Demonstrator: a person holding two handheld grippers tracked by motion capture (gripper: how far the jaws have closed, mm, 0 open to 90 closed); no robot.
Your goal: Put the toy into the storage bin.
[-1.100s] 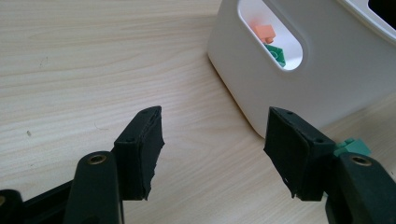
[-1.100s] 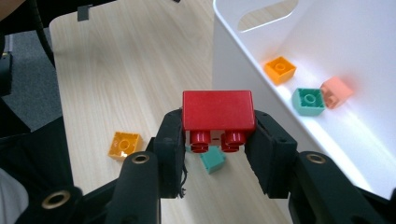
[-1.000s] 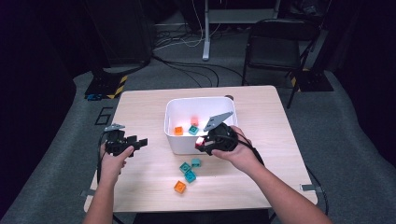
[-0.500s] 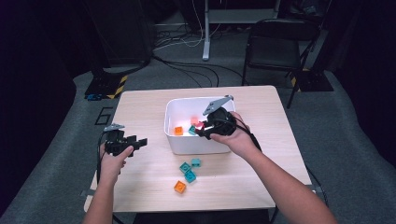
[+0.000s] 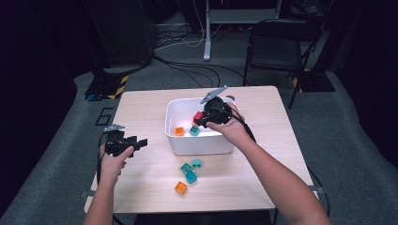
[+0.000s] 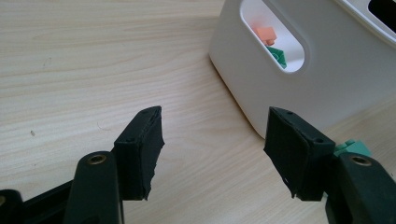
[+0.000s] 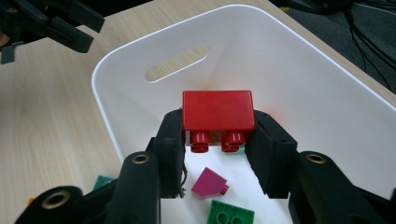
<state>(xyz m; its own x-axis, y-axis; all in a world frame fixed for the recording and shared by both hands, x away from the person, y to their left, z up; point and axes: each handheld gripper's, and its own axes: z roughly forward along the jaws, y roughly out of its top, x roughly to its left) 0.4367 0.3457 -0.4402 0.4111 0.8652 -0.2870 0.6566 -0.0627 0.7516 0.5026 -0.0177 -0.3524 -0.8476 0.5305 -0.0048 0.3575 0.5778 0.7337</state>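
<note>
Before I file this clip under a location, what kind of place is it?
Probably a lab or studio set up for recording: a small wooden table on grey carpet, loose cables across the floor, a black folding chair, dark surroundings.

- The light wooden table (image 5: pixel 141 105) stands on a grey carpeted floor (image 5: pixel 61 154).
- A white bin (image 5: pixel 199 140) sits on the table, about at its middle.
- Three teal bricks (image 5: pixel 190 169) lie clustered on the wood just in front of the bin, toward the person.
- One orange brick (image 5: pixel 180 187) lies just beyond that cluster, farther from the bin.
</note>
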